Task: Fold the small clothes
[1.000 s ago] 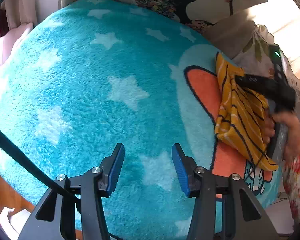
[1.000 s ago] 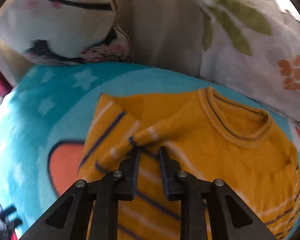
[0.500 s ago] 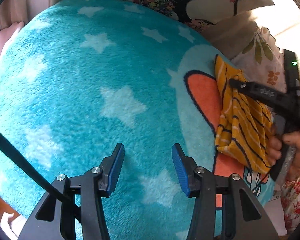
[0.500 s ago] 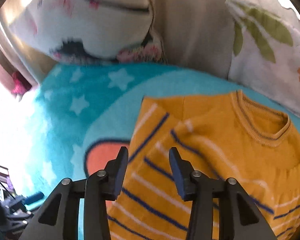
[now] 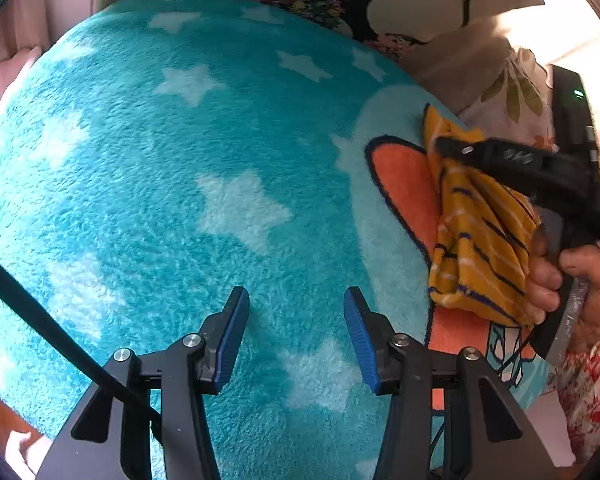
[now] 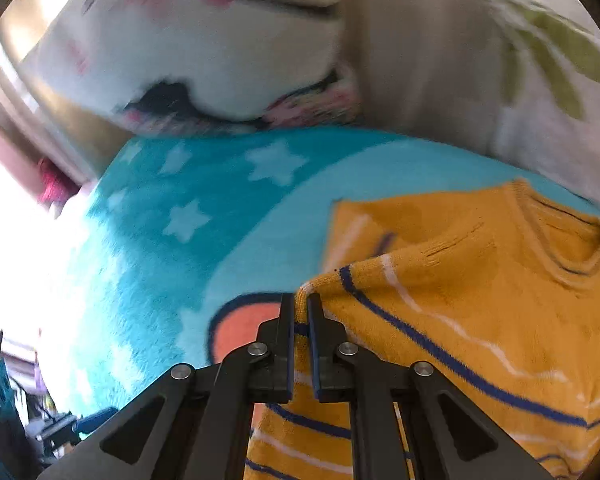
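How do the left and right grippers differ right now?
The left gripper stands open with nothing between its fingers; the right gripper is closing on a fold of the yellow striped sweater. The left hovers over bare blue star blanket; the right is at the sweater's edge. Both point downward.

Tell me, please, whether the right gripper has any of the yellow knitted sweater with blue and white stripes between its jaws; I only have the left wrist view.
Observer: Yes. In the right wrist view the right gripper's jaws are closing, with a striped corner of the yellow knitted sweater pinched between them.
Operator: Thank you. Where does its neck opening lie?
Observer: The ribbed collar sits at the far right of that view, beyond the gripped corner.
Operator: Is the gripped corner a single layer?
Observer: No, it tops another striped yellow layer that lies beneath it.
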Demonstrator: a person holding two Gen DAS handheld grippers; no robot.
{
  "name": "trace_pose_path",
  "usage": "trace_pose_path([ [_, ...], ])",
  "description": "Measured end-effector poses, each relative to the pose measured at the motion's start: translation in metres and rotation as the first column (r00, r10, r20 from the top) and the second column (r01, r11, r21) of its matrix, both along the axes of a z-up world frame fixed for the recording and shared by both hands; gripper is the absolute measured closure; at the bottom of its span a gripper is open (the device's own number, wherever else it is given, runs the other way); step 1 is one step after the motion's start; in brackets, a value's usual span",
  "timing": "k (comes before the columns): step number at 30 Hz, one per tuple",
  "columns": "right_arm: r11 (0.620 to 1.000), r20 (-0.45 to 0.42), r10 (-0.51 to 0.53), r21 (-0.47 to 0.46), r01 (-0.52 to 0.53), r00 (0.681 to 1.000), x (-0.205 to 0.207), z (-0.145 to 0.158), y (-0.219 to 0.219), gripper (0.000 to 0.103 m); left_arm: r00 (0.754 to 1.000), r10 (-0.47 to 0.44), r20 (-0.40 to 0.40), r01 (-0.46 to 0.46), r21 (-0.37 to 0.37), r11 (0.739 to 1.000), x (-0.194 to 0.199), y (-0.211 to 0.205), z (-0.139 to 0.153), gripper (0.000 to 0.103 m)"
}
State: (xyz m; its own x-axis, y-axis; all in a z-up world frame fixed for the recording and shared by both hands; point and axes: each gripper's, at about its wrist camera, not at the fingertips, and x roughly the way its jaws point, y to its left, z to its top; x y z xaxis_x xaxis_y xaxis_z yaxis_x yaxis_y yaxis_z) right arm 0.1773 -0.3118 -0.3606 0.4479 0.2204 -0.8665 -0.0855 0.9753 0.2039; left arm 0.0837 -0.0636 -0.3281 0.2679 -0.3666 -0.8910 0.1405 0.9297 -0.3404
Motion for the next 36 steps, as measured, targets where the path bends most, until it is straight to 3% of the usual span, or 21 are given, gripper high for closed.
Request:
trace_pose_path([
  [2, 0.999, 0.019, 0.006, -0.038, -0.005, 1.000, -0.004, -0.002, -0.001, 0.092, 1.000, -0.009, 0.002, 0.009, 0.001, 1.000, 0.001, -0.002, 0.000, 0.055],
  [5, 0.997, 0.075, -0.069, 0.035, 0.067, 0.995, -0.014, 0.014, -0.023, 0.080, 1.000, -0.008, 0.000, 0.008, -0.005, 1.000, 0.001, -0.002, 0.000, 0.055],
  [8, 0.996, 0.110, -0.084, -0.003, 0.085, 0.990, -0.018, 0.027, -0.033, 0.079, 1.000, -0.009, -0.005, 0.009, -0.017, 1.000, 0.002, -0.002, -0.001, 0.054],
  [14, 0.985, 0.005, -0.175, -0.012, 0.175, 0.985, 0.025, 0.005, -0.056, 0.079, 0.998, -0.065, -0.007, 0.064, -0.015, 0.998, 0.005, -0.022, -0.005, 0.054],
  [16, 0.987, -0.053, -0.160, -0.001, 0.160, 0.986, 0.045, -0.010, -0.059, 0.080, 0.996, -0.091, 0.002, 0.091, -0.012, 0.996, 0.000, -0.030, -0.004, 0.054],
  [19, 0.989, -0.043, -0.149, -0.009, 0.149, 0.988, 0.052, -0.005, -0.059, 0.079, 0.993, -0.113, 0.016, 0.113, -0.008, 0.994, -0.004, -0.037, -0.002, 0.050],
  [23, 0.986, 0.102, -0.165, -0.009, 0.167, 0.981, 0.007, 0.035, -0.076, 0.075, 0.993, -0.121, 0.009, 0.121, -0.016, 0.993, -0.004, -0.040, -0.004, 0.049],
  [27, 0.966, 0.146, -0.228, -0.090, 0.242, 0.963, -0.046, 0.045, -0.124, 0.071, 0.990, -0.138, 0.009, 0.139, -0.037, 0.990, 0.001, -0.045, -0.004, 0.049],
  [29, 0.933, 0.092, -0.317, -0.149, 0.328, 0.944, -0.068, 0.032, -0.168, 0.061, 0.989, -0.148, 0.008, 0.148, -0.039, 0.988, 0.006, -0.052, -0.005, 0.049],
  [31, 0.862, 0.005, -0.452, -0.255, 0.438, 0.892, -0.083, 0.009, -0.217, 0.059, 0.988, -0.154, 0.000, 0.154, -0.056, 0.987, 0.010, -0.058, -0.006, 0.049],
  [32, 0.805, -0.010, -0.529, -0.324, 0.497, 0.849, -0.093, 0.001, -0.239, 0.060, 0.988, -0.155, -0.002, 0.155, -0.063, 0.986, 0.009, -0.059, -0.006, 0.049],
  [33, 0.766, 0.012, -0.588, -0.311, 0.562, 0.809, -0.106, 0.004, -0.255, 0.066, 0.987, -0.159, -0.004, 0.158, -0.074, 0.985, 0.012, -0.063, -0.005, 0.048],
  [34, 0.758, 0.039, -0.615, -0.244, 0.604, 0.788, -0.118, 0.013, -0.263, 0.068, 0.987, -0.162, -0.002, 0.161, -0.079, 0.984, 0.013, -0.064, -0.004, 0.047],
  [36, 0.768, 0.096, -0.609, -0.176, 0.616, 0.787, -0.133, 0.033, -0.257, 0.065, 0.986, -0.168, 0.005, 0.168, -0.097, 0.981, 0.018, -0.072, -0.003, 0.042],
])
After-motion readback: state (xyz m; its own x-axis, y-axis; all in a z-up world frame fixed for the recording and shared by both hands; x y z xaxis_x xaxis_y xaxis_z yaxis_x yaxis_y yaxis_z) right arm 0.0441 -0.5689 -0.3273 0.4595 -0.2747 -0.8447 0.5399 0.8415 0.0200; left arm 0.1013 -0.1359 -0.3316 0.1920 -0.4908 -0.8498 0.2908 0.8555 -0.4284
